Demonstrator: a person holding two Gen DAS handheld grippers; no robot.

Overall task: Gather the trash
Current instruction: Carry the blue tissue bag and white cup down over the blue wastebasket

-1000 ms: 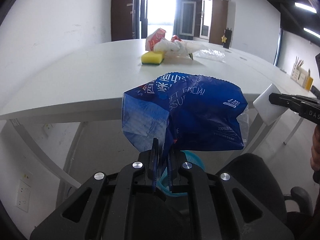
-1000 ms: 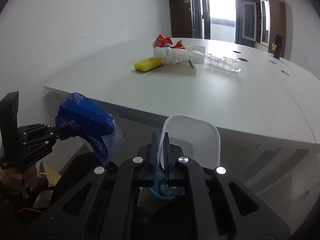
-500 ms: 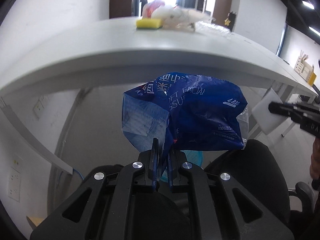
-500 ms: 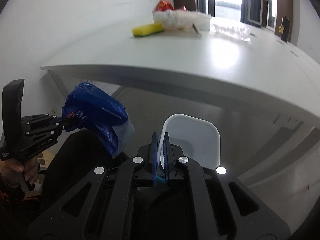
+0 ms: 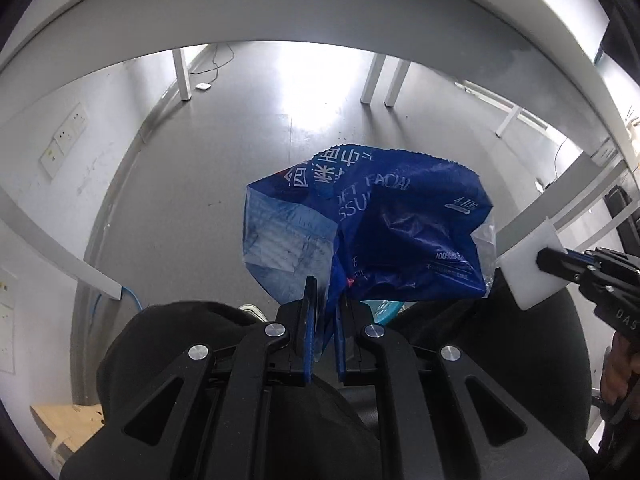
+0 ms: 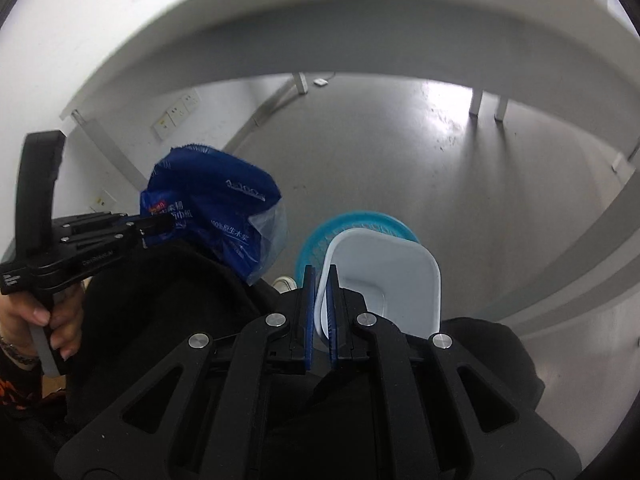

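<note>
- The worktop (image 5: 280,12) arches across the top of both wrist views. I see only its underside and front edge; both of my hand-held grippers are below that edge, over the floor (image 5: 192,216).
- A black chair seat (image 6: 168,280) lies under both tools, between me and the floor.
- A round blue basket (image 6: 360,222) stands on the floor beyond the chair. Judgement: this is the trash receptacle. In the right wrist view it appears directly behind the tray, close to the drop line.
- The blue tissue wrapper (image 5: 380,232) hangs from my left hand-held gripper (image 5: 322,312). The jaws are clamped on a gathered fold at its lower edge. The rest balloons free in the air, touching nothing else.
- Handling, wrapper: thin plastic film, very light, limp and slippery. Judgement: take hold on a bunched fold, as here, not on a single flat layer. It may cling to the pads or drift on release.
- The white plastic tray (image 6: 384,280) is held by my right hand-held gripper (image 6: 322,312). The jaws are closed on its near rim wall, one pad inside and one outside.
- Handling, tray: light, thin-walled, semi-stiff and smooth. Judgement: grip the rim, since the flat base offers no purchase. It could pivot in the pads.
</note>
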